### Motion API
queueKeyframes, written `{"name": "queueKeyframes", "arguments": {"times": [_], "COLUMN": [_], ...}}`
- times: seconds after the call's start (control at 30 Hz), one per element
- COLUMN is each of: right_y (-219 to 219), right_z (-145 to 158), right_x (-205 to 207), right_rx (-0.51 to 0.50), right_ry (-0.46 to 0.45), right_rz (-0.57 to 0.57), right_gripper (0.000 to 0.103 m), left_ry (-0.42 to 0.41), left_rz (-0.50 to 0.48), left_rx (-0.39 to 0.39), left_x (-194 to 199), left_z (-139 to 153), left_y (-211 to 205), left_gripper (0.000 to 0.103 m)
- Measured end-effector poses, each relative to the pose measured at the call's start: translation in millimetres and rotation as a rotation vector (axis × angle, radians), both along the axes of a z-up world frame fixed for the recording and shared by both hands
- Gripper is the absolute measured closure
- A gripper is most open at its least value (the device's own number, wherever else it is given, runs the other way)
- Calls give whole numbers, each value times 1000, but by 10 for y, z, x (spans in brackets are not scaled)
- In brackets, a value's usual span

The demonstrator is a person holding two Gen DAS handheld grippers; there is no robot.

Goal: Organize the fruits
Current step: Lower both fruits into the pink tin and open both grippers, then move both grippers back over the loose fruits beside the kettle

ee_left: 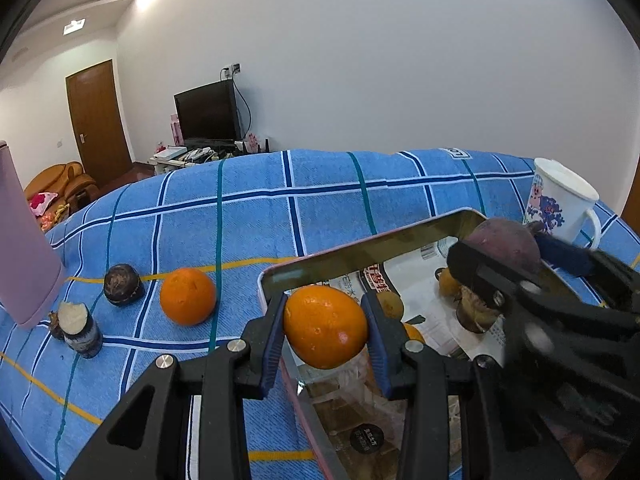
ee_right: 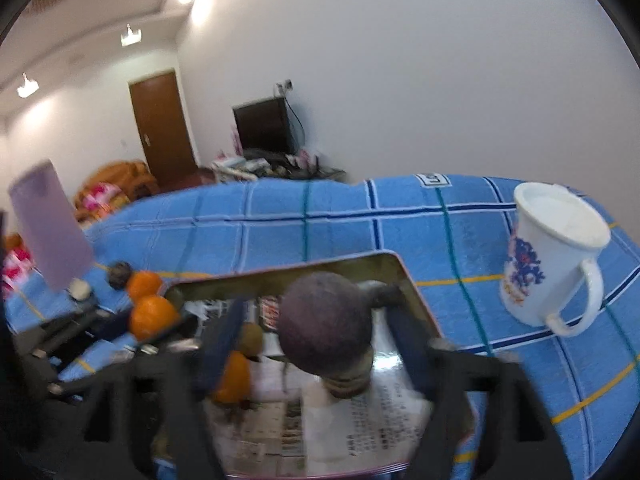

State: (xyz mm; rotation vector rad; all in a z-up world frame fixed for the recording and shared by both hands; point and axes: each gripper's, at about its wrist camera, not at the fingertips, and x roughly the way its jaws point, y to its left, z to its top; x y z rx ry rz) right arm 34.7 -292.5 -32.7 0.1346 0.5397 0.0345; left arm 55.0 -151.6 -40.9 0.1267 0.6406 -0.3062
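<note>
Blue checked cloth covers the desk (ee_left: pixel 328 208). Nearest, left hand-held gripper (ee_left: pixel 326 330) is clamped on a glossy, pitted orange (ee_left: pixel 325 326) over the near-left rim of a metal tin (ee_left: pixel 360 250) lined w/ newspaper. Right hand-held gripper (ee_right: pixel 316 328) has pads spread wide; a dull purple round fruit (ee_right: pixel 325 322) sits between them, contact unclear. Further left on the cloth: second orange (ee_left: pixel 187 296), dark wrinkled fruit (ee_left: pixel 123 284). White printed mug (ee_right: pixel 554 254) at far right.

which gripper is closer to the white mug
Right. The right gripper, with a purple fruit between its fingers, is over the tin's mug-side end. The left gripper, holding an orange, is farther from the mug.
</note>
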Motion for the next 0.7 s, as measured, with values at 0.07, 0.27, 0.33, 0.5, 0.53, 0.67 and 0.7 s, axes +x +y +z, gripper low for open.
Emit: {"name": "queueKeyframes", "arguments": {"times": [0.07, 0.27, 0.33, 0.5, 0.53, 0.67, 0.7], "right_y": [22, 0, -73, -252, -282, -361, -362], "right_z": [43, 114, 145, 235, 251, 290, 301], "right_x": [-78, -200, -246, -419, -445, -545, -574], "right_rx": [-5, -25, 15, 74, 83, 118, 113], "right_ry": [-49, -105, -129, -208, -218, -259, -272], "right_rz": [-5, -84, -101, -179, -192, -236, -257], "right_gripper": [5, 3, 1, 0, 0, 0, 0], "left_ry": [3, -20, -50, -90, -96, -168, -189], "left_rz": [-4, -35, -31, -27, -23, 27, 43], "left_rx": [4, -21, -24, -30, -32, -30, -30], "left_x": [-11, -94, -149, -208, -210, -261, -274], "left_z": [-1, 36, 68, 113, 118, 184, 200], "left_y": [-10, -17, -20, -8, 1, 64, 86], "left_gripper": [63, 30, 20, 20, 20, 20, 20]}}
